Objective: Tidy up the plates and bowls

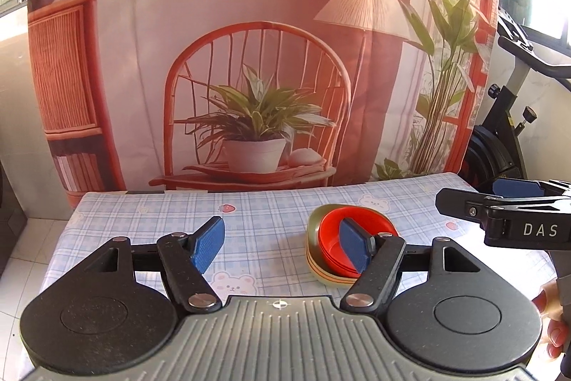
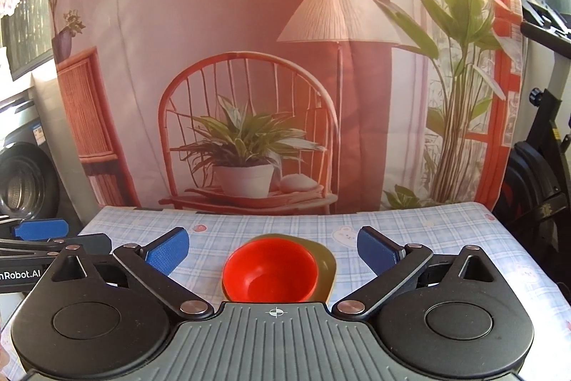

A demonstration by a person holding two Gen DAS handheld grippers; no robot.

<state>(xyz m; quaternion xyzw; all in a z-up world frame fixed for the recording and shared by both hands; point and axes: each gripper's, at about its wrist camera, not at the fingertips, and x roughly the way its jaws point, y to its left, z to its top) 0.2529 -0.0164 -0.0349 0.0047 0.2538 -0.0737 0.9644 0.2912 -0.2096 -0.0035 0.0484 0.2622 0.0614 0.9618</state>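
A red bowl point(image 1: 333, 238) sits nested on a stack of olive and cream plates point(image 1: 314, 254) on the table. My left gripper point(image 1: 282, 247) is open and empty, with the stack just behind its right finger. In the right wrist view the red bowl point(image 2: 270, 270) on the olive plate point(image 2: 326, 265) lies centred between the open, empty fingers of my right gripper point(image 2: 273, 250). The right gripper point(image 1: 499, 206) also shows at the right edge of the left wrist view. The left gripper's blue pad point(image 2: 39, 227) shows at the left edge of the right wrist view.
The table has a blue checked cloth with bears point(image 1: 214, 220). A printed backdrop of a chair and plant point(image 1: 249, 77) hangs behind the far edge. An exercise bike point(image 1: 506, 131) stands at the right. A dark round appliance point(image 2: 21, 188) stands at the left.
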